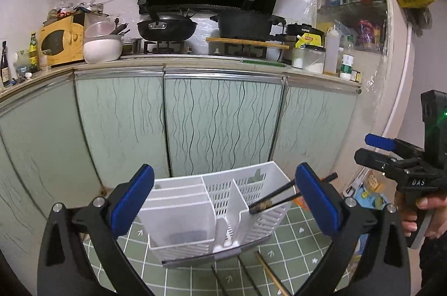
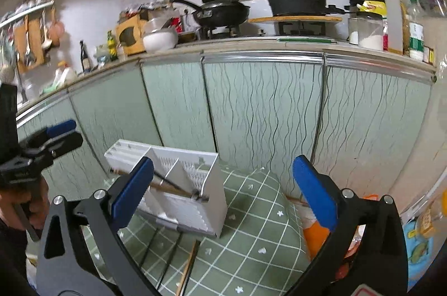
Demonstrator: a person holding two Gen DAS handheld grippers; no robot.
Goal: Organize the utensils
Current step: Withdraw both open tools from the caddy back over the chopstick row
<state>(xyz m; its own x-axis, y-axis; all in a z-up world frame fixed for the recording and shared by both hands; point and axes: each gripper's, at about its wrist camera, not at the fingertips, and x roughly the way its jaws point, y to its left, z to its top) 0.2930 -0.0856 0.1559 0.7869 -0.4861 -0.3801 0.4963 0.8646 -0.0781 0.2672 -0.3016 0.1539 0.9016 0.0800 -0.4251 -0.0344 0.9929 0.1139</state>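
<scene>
A white slotted utensil holder (image 1: 212,212) stands on a green checked tablecloth (image 1: 301,240), also in the right wrist view (image 2: 178,184). Two chopsticks (image 1: 282,197) lean out of its right compartment; they also show in the right wrist view (image 2: 173,188). More chopsticks (image 1: 268,277) lie on the cloth in front of it, also in the right wrist view (image 2: 178,259). My left gripper (image 1: 223,201) is open and empty, its pads on either side of the holder. My right gripper (image 2: 223,195) is open and empty, to the right of the holder; it also shows in the left wrist view (image 1: 391,153).
Green cabinet doors (image 1: 218,123) stand just behind the table. The counter above holds a wok (image 1: 166,28), a pot (image 1: 245,23), bowls (image 1: 102,47) and bottles. An orange item (image 2: 318,237) and colourful packages sit low at the right past the table edge.
</scene>
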